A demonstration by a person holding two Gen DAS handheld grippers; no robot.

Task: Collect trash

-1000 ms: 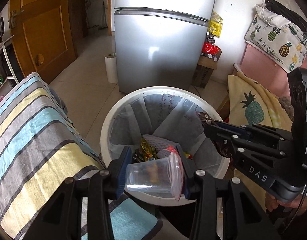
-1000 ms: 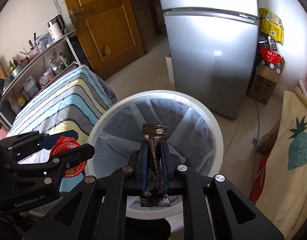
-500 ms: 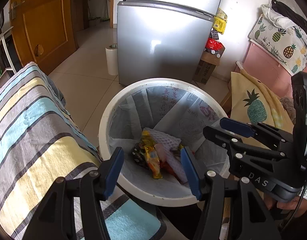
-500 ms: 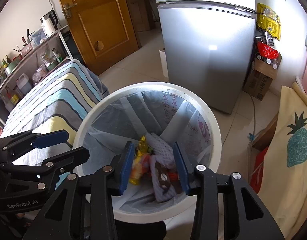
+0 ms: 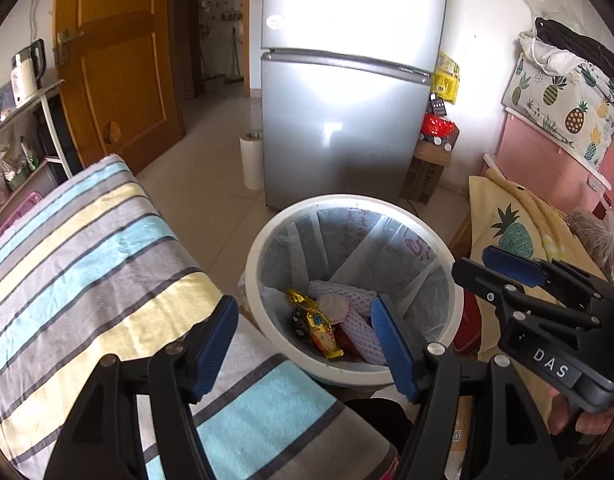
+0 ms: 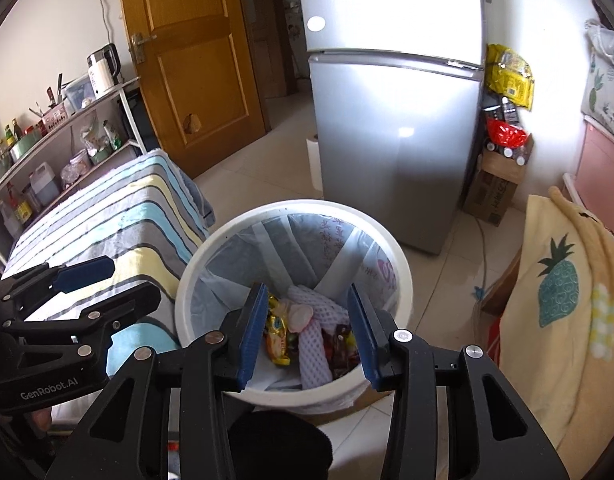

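White trash bin point(image 6: 403, 280): lined, holding wrappers point(image 6: 277, 334), lies below and ahead of both grippers. Left gripper point(image 5: 303, 344): jaws just opening wider, empty. Right gripper point(image 6: 307, 330): jaws parted, empty.

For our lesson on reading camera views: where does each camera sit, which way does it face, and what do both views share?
Left wrist: on the left gripper, angled down at the trash bin; own open fingers, right gripper at right.
Right wrist: on the right gripper, angled down into the bin; own open fingers, left gripper at left.
Shared: bin, fridge, striped blanket.
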